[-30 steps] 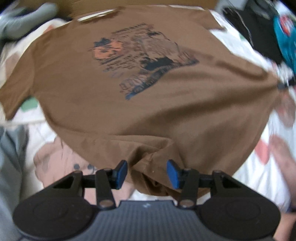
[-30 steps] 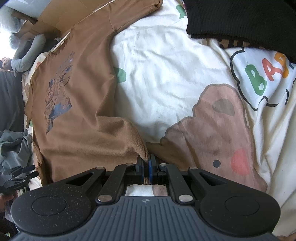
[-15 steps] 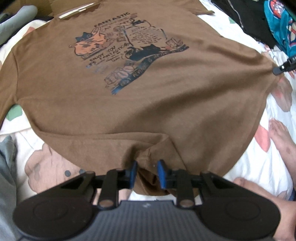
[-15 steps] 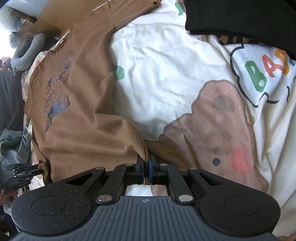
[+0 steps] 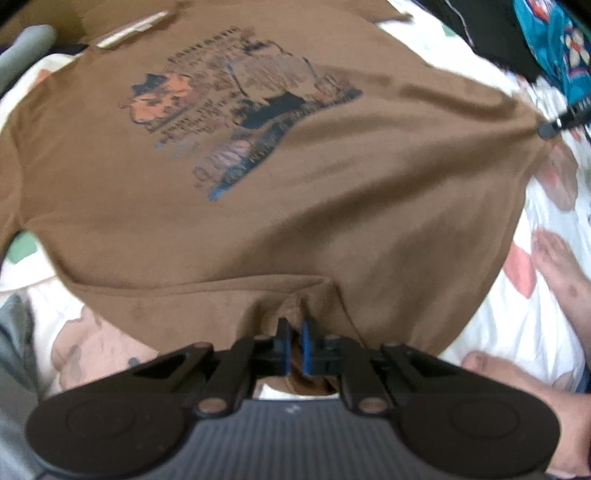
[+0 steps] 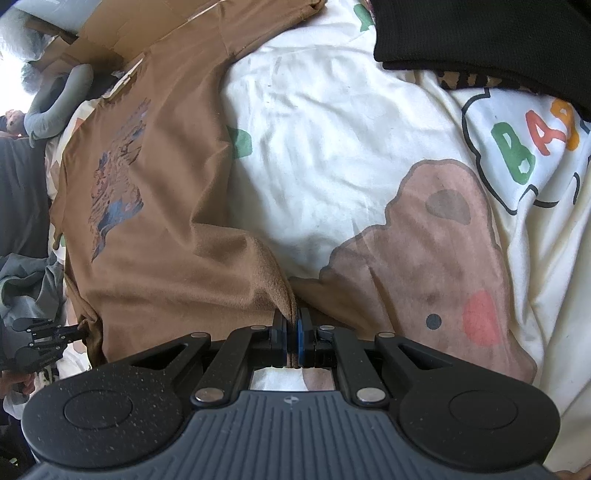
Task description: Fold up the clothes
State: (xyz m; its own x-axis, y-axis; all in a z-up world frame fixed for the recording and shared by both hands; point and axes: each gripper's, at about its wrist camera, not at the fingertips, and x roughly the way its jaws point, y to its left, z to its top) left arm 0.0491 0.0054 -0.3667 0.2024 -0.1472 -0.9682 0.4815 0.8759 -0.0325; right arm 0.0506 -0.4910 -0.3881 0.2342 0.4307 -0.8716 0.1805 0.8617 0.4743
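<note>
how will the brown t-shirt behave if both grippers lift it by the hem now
Probably floppy: the brown t-shirt already bunches into soft folds where the left gripper and right gripper pinch it. It would likely sag between them. It looks thin and light, and its matte weave seems unlikely to slip.

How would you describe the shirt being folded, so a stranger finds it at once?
Look at the white cartoon-print bedsheet. The brown T-shirt lies spread on it, pinched at its hem by both tools. Unlike the black garment nearby, it carries an orange-and-blue picture on its chest.
</note>
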